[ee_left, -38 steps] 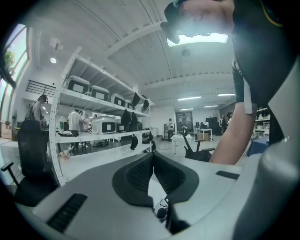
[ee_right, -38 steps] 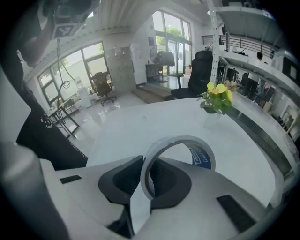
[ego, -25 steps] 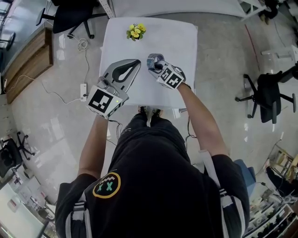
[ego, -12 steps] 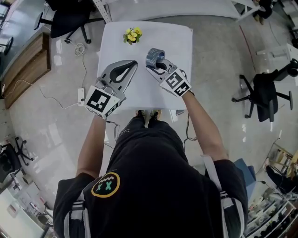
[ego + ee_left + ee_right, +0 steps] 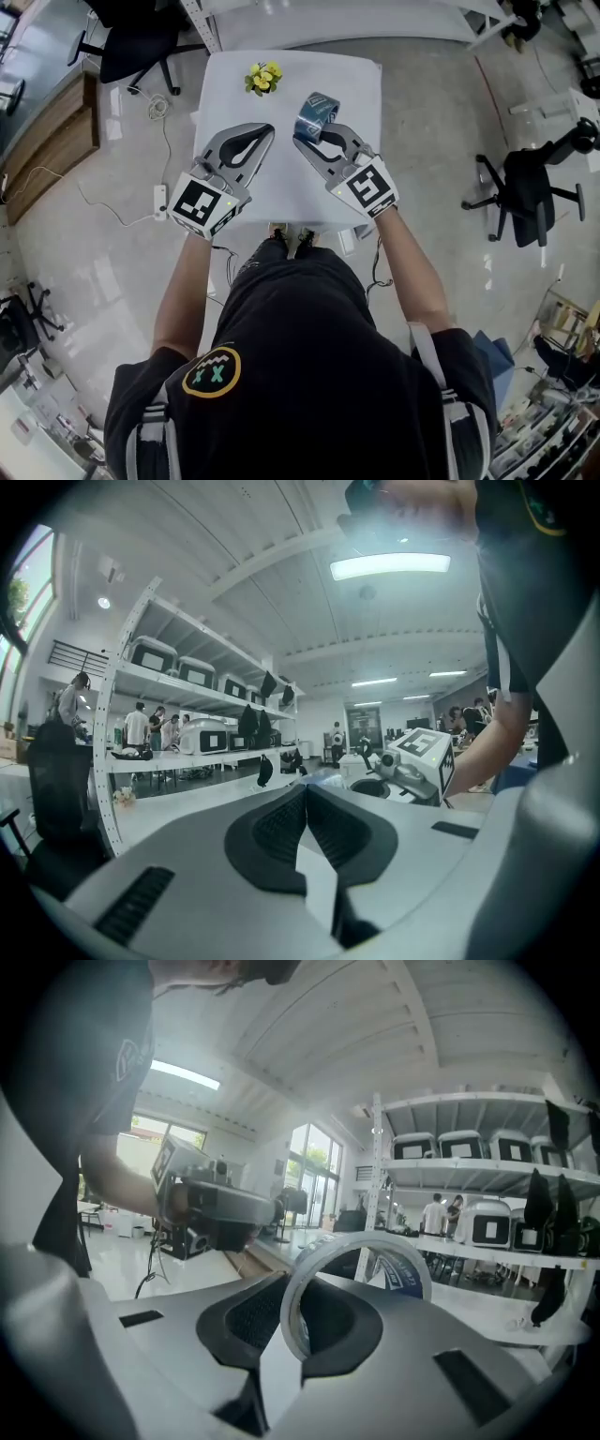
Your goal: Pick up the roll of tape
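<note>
The roll of tape [image 5: 316, 111], blue-printed with a whitish rim, hangs above the white table [image 5: 356, 84], and my right gripper [image 5: 315, 131] is shut on its wall. In the right gripper view the ring of tape [image 5: 361, 1274] stands upright between the dark pads [image 5: 248, 1321], one side of it pinched in the right gripper [image 5: 298, 1326]. My left gripper [image 5: 267, 129] hovers level over the table's left half, shut with nothing in it. Its jaws meet in the left gripper view [image 5: 305, 799]. The right gripper's marker cube [image 5: 424, 752] shows to its right.
A small bunch of yellow flowers [image 5: 262, 78] lies at the table's far left. Black office chairs [image 5: 530, 192] stand on the glossy floor at right and far left. A power strip with cable [image 5: 158, 197] lies left of the table. Shelving [image 5: 469, 1185] and people are behind.
My right gripper has risen off the table with the tape held in it and tilted from pointing down toward level. The left gripper has stayed where it was.
</note>
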### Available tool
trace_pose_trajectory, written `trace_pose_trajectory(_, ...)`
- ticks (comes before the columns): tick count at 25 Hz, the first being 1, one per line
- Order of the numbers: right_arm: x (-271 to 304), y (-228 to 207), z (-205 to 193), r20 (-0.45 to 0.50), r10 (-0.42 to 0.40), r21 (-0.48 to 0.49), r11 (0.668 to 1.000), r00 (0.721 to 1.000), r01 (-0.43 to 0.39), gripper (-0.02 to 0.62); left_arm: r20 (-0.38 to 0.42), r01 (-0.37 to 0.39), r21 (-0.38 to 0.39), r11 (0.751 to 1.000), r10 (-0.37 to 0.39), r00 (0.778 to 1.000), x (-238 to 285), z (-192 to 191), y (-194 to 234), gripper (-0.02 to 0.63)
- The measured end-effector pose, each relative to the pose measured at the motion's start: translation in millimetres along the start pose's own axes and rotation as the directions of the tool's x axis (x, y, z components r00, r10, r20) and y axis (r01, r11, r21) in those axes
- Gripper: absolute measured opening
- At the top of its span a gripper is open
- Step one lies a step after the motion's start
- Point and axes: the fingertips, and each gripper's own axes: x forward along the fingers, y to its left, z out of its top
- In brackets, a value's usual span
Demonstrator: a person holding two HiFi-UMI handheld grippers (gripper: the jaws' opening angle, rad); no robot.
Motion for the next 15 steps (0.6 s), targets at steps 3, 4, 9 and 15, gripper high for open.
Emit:
trace_pose_trajectory(3, -11, -1, 22, 0.064, -0.017, -0.056, 0.998, 0.998, 0.021, 0.071, 0.002, 0.004, 0.002, 1.0, -0.004, 1.0, 2, 1, 0, 0.02)
trace_pose_trajectory(4, -16, -2, 30, 0.089, -0.025, -0.061, 0.998, 0.996, 0.031, 0.071, 0.004, 0.005, 0.003, 1.0, -0.005, 1.0, 3, 2, 0, 0.02)
trace_pose_trajectory(9, -40, -7, 58, 0.193, -0.098, 0.008, 0.995, 0.976, 0.098, 0.071, 0.013, 0.018, 0.005, 1.0, -0.018, 1.0, 9, 8, -6, 0.02)
trace_pose_trajectory(15, -44, -12, 59, 0.218, -0.178, 0.09, 0.983, 0.959, 0.162, 0.072, 0.021, 0.024, 0.007, 1.0, -0.024, 0.999, 7, 5, -1, 0.02)
